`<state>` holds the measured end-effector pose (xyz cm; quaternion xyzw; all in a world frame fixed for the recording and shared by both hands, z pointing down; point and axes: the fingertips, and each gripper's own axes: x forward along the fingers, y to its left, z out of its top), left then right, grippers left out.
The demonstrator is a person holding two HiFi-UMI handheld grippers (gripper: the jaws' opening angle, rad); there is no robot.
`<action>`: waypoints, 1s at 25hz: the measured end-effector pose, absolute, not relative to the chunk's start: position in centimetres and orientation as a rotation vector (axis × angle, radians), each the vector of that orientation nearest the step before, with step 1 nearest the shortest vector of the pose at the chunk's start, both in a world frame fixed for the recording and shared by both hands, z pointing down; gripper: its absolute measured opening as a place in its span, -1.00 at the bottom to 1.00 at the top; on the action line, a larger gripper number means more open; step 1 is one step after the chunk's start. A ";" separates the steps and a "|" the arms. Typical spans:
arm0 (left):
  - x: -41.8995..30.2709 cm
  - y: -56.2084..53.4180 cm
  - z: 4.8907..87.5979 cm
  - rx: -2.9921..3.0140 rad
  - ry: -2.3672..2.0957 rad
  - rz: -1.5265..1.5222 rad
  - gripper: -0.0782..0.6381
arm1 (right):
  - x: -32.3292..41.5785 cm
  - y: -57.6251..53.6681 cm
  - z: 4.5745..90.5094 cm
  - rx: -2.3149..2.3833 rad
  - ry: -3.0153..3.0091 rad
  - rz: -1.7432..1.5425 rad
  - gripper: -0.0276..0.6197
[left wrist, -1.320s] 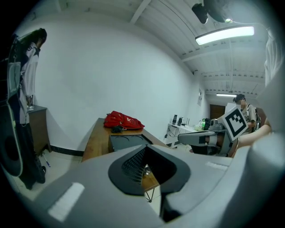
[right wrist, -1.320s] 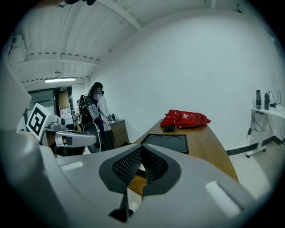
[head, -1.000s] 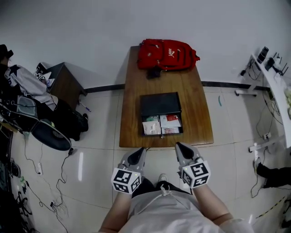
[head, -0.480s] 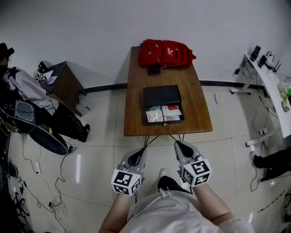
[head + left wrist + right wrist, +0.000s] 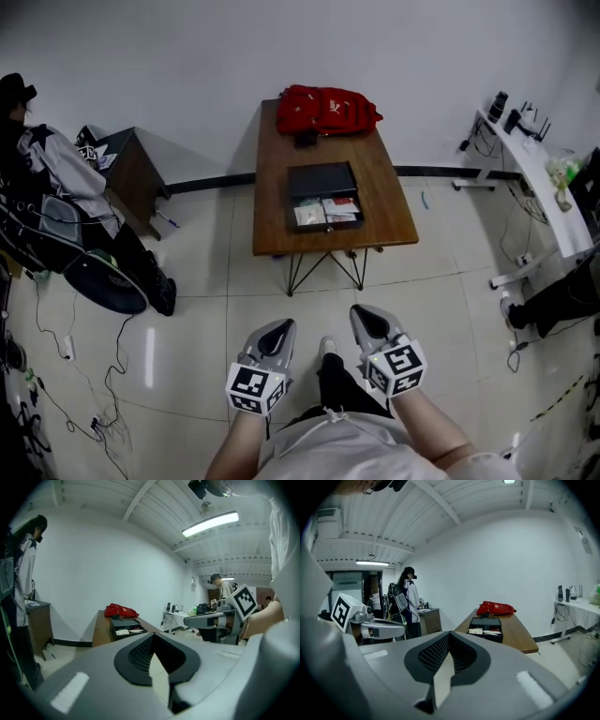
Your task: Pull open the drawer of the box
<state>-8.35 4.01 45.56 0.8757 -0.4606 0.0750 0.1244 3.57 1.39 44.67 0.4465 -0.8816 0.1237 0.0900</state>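
Well across the tiled floor point(image 5: 441, 281) from both tools, the black box point(image 5: 322, 181) sits near the middle of the wooden table point(image 5: 275, 211). Its drawer point(image 5: 326, 214) is pulled out toward the table's near edge. White and red items lie inside the drawer, too small to identify. A red backpack point(image 5: 326, 110) lies at the far end of the table against the wall, just behind the box.

The left hand-held gripper point(image 5: 279, 326) and right hand-held gripper point(image 5: 364, 313) are held low over the floor, side by side and apart from each other, both pointing toward the table. Neither touches anything. In the left gripper view the left hand-held gripper point(image 5: 152, 637) is clenched, its dark pads meeting at the tips with nothing between them. Only a sliver of floor shows lower down. The right hand-held gripper point(image 5: 449, 634) looks the same in its own view: tips together, empty.

Each tool's grey body fills the lower half of its own view and cuts off the table's near side. The box point(image 5: 124, 626) and backpack point(image 5: 121, 610) appear small beyond the left one, and the box point(image 5: 486, 626) and backpack point(image 5: 495, 607) beyond the right.

The holder's forearms and torso run off the bottom edge of the head view. A dark side cabinet point(image 5: 129, 167) stands left of the table, with a person point(image 5: 409, 603) beside it. In the head view that person is cut by the left edge.
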 end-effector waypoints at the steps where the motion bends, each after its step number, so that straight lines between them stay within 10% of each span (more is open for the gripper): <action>1: -8.1 5.1 45.6 2.547 -1.330 0.215 -0.77 | 3.6 2.5 44.5 1.328 -2.618 0.365 -0.91; 25: -4.7 13.9 41.6 2.541 -1.471 0.110 -0.77 | 7.1 12.3 42.9 1.230 -2.667 0.263 -0.91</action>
